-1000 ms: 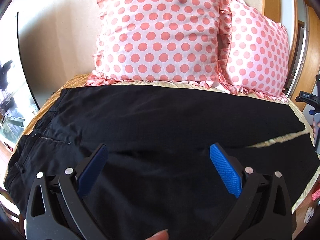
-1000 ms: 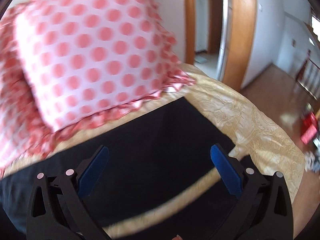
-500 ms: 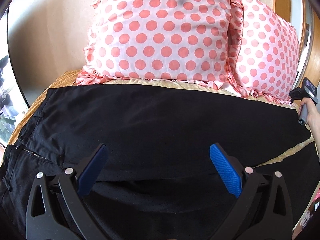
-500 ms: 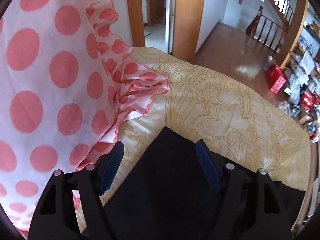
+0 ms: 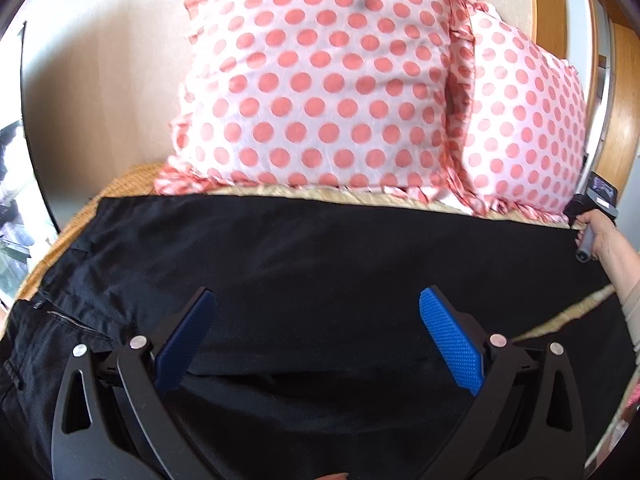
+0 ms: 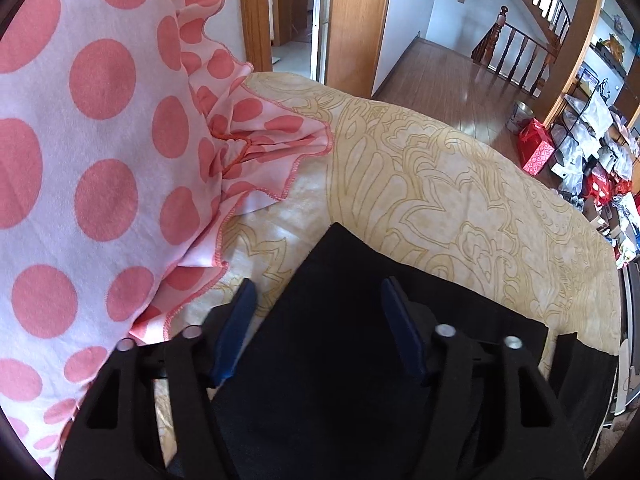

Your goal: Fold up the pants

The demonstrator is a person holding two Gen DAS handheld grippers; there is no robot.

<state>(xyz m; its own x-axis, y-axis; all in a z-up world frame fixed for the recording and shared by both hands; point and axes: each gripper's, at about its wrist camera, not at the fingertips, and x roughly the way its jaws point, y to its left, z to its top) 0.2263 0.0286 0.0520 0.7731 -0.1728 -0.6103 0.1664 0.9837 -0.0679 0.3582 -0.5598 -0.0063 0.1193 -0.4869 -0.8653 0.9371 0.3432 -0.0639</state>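
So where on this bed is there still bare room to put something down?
Bare yellow bedspread lies past the pants' hem, between the pillow's frill and the bed's far edge. A thin strip runs between the polka-dot pillows and the black pants. The rest is crowded: the pants cover the middle, the pillows the head.

The pants [image 5: 320, 264] are matt black woven cloth; beyond the fingers [image 5: 450, 344], whose blue pads are finely knurled on matt black plastic, the pillows [image 5: 320, 80] are smooth dotted cloth with frilled edges; the bedspread [image 6: 440, 184] is faintly glossy patterned fabric; the floor [image 6: 448, 76] is polished wood.
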